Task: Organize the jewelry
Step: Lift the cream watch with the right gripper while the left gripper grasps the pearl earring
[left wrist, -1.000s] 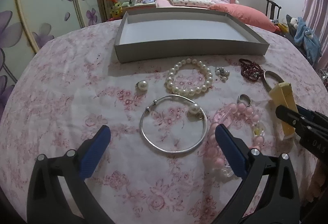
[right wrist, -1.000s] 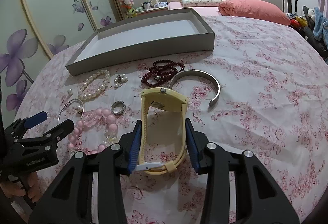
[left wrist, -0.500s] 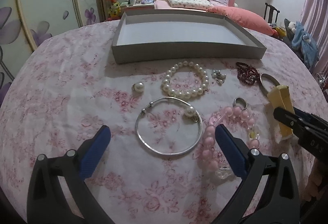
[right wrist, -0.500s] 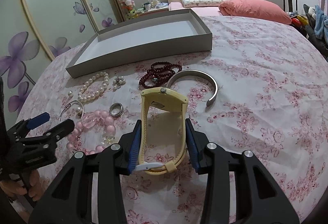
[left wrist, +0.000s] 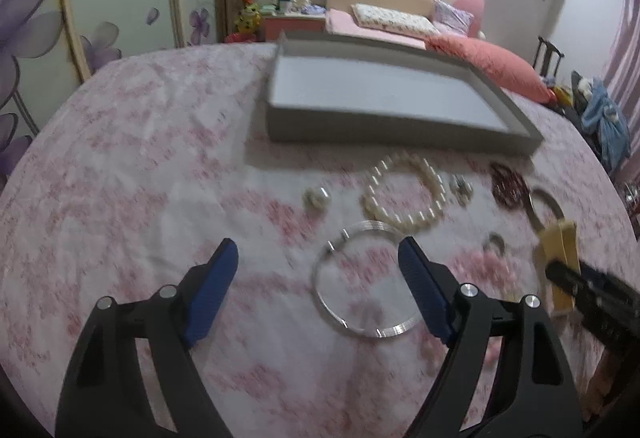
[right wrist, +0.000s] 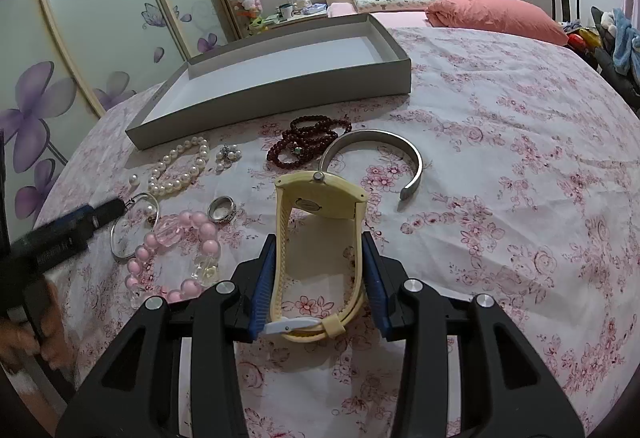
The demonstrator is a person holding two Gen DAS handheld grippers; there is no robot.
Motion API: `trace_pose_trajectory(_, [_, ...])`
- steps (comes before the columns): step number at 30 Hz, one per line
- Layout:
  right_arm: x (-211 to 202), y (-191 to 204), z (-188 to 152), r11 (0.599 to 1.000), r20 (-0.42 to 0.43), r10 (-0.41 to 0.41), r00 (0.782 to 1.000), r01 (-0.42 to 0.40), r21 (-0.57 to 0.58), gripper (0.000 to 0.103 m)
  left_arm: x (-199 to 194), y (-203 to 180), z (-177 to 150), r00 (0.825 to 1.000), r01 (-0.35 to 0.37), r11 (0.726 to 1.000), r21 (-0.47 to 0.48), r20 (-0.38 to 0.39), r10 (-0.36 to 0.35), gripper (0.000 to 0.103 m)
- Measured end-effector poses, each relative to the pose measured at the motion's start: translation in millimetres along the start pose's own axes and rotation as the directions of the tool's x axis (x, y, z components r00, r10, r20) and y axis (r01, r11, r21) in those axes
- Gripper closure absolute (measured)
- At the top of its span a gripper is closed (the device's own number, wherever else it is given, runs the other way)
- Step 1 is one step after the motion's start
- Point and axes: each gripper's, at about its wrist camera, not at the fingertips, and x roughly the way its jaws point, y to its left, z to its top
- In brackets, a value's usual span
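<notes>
Jaws of the right gripper [right wrist: 318, 278] clamp a cream watch [right wrist: 320, 230] just above the table, left gripper [left wrist: 318, 278] gaping over a silver bangle [left wrist: 364, 280], grey tray [right wrist: 280, 105] beyond; the rounded strap could squirt free.

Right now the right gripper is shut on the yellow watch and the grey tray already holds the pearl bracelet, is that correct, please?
Not quite. The right gripper is shut on the yellow watch, but the grey tray holds nothing. The pearl bracelet lies on the floral cloth in front of the tray, as the right wrist view shows.
</notes>
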Motion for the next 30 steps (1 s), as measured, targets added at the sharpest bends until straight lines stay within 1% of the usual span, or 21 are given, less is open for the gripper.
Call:
trace_pose_trajectory(2, [0,0,0,1.000,0.002,0.001,1.000,-0.001,-0.001,0.061,4,4,9,1.000,-0.009,1.000,-0.006,0.004,0.009,0.030])
trace_pose_trajectory(4, [0,0,0,1.000,0.004,0.002,1.000,-0.002,-0.002,0.061,12,5,17,1.000,-0.012,1.000,-0.007,-0.014,0.012,0.041])
trace_pose_trajectory(5, [-1,0,0,1.000,0.005,0.003,1.000,-0.003,-0.003,0.061,17,5,20,1.000,-0.010,1.000,0.000,-0.024,0.010,0.043])
trace_pose_trajectory(8, [0,0,-1,1.000,0.005,0.003,1.000,-0.003,-0.003,0.061,28,-2,21,0.999,-0.019,0.999,0.032,-0.040,0.020,0.052])
trace_pose_trajectory(10, [0,0,-1,1.000,0.005,0.001,1.000,-0.001,-0.005,0.061,34,-5,21,0.998,-0.015,0.999,0.041,-0.053,0.017,0.062])
trace_pose_trajectory(11, [0,0,-1,1.000,0.004,0.002,1.000,-0.002,-0.005,0.061,36,-6,21,0.998,-0.014,0.999,0.042,-0.058,0.016,0.064])
trace_pose_trajectory(14, [0,-1,-1,1.000,0.002,0.004,1.000,-0.004,-0.005,0.061,38,-9,22,0.998,-0.026,0.998,0.049,-0.049,0.028,0.072])
trace_pose_trajectory(16, [0,0,-1,1.000,0.002,0.005,1.000,-0.005,-0.004,0.061,39,-10,23,0.998,-0.032,0.998,0.049,-0.046,0.034,0.081])
trace_pose_trajectory(18, [0,0,-1,1.000,0.002,0.004,1.000,-0.004,-0.004,0.061,39,-12,22,0.998,-0.039,0.998,0.057,-0.042,0.041,0.087])
trace_pose_trajectory(21, [0,-1,-1,1.000,0.005,0.005,1.000,-0.005,-0.004,0.061,39,-15,20,0.998,-0.049,0.996,0.070,-0.033,0.052,0.087])
trace_pose_trajectory(25, [-3,1,0,1.000,0.016,0.008,1.000,-0.008,-0.008,0.061,35,-12,21,0.998,-0.045,0.997,0.055,-0.031,0.046,0.088])
trace_pose_trajectory(28, [-8,4,4,1.000,0.043,0.017,0.999,-0.016,-0.019,0.061,26,-10,24,0.999,-0.050,0.998,0.044,-0.001,0.050,0.088])
trace_pose_trajectory(30, [-13,7,7,0.999,0.066,0.023,0.998,-0.021,-0.030,0.061,13,-9,25,0.998,-0.052,0.998,0.036,0.040,0.050,0.088])
